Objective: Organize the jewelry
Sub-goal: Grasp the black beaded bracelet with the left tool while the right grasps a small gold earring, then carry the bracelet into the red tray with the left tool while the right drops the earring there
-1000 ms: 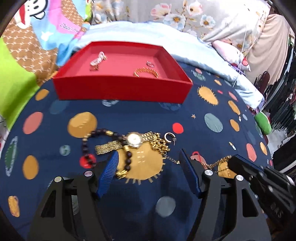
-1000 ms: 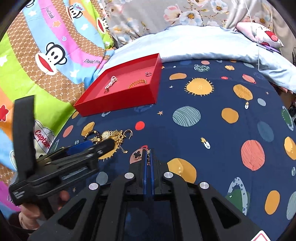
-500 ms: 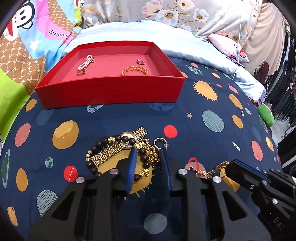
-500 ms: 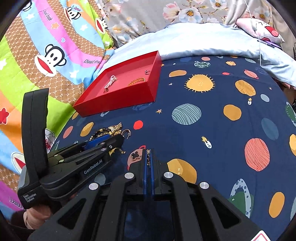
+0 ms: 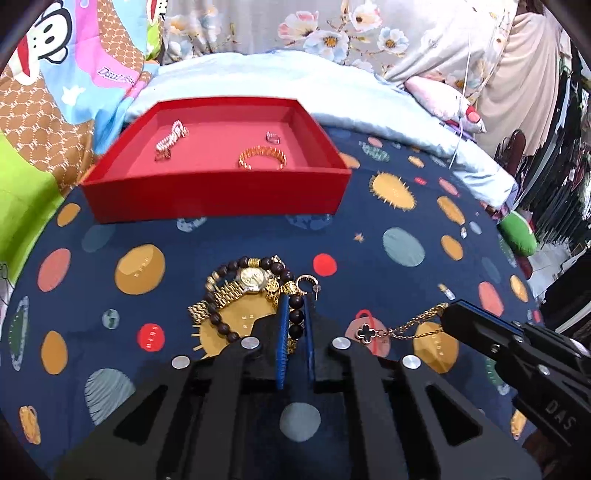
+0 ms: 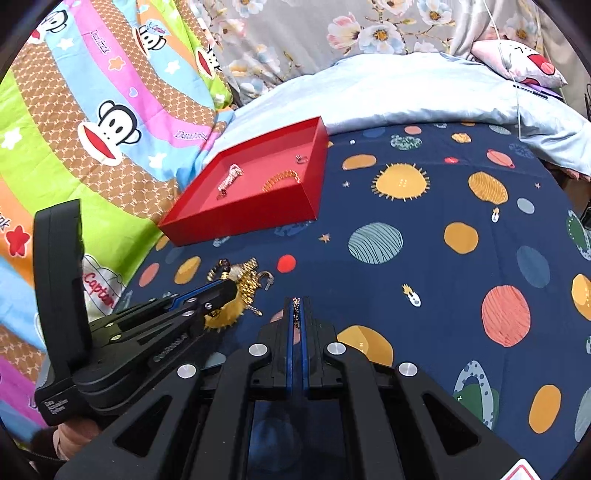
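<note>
Navy planet-print bedspread (image 5: 402, 221) — floral curtain (image 5: 332, 29) behind — monkey-print quilt (image 6: 92, 110) alongside.

The left gripper (image 5: 295, 314) has just closed its blue pads on the dark bead bracelet (image 5: 236, 295), which loops ahead of the tips around a gold watch (image 5: 252, 277). Just right of the tips, the right gripper (image 5: 448, 314) pinches a gold clover necklace (image 5: 391, 328). Farther ahead sits a red tray (image 5: 218, 195) holding a gold bangle (image 5: 262, 158).

Black tool (image 5: 294, 306) frames, blue finger pads (image 5: 282, 332), round silver screws (image 5: 249, 343).
</note>
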The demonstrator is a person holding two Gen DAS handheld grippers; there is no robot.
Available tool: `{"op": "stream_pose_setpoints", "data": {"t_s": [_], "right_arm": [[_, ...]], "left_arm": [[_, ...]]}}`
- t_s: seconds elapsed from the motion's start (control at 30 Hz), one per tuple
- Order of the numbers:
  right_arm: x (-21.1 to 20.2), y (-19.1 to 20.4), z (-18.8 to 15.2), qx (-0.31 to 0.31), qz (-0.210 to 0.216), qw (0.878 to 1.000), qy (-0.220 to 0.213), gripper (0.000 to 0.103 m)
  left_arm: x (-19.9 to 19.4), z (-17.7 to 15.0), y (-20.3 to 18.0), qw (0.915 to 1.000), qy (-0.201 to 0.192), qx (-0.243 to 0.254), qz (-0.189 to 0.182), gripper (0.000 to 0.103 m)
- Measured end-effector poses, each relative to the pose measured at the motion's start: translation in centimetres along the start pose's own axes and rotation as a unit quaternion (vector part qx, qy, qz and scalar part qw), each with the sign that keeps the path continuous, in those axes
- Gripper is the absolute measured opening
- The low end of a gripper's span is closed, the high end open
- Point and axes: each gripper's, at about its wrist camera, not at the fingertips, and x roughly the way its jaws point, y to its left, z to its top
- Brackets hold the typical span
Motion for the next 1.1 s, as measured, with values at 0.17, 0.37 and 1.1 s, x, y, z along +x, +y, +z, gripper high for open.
{"op": "stream_pose_setpoints", "data": {"t_s": [0.17,0.37,1.1], "right_arm": [[-0.8,0.6,0.2,-0.008,0.002,1.0,-0.01,0.003],[-0.3,0.8,-0.4,-0.009,0.001,1.0,0.001,0.003],[-2.6,3.1,3.7,-0.049,0.016,0.998,-0.046,0.002]], "left_arm": [[-2.6,0.6,0.5,0.9997,-0.024,-0.004,-0.002,0.007],[-1.3,-0.3,2.4,0.9996,0.0,-0.019,0.023,0.007],[-7.0,3.2,4.3,0.9971,-0.066,-0.037,0.008,0.007]]}}
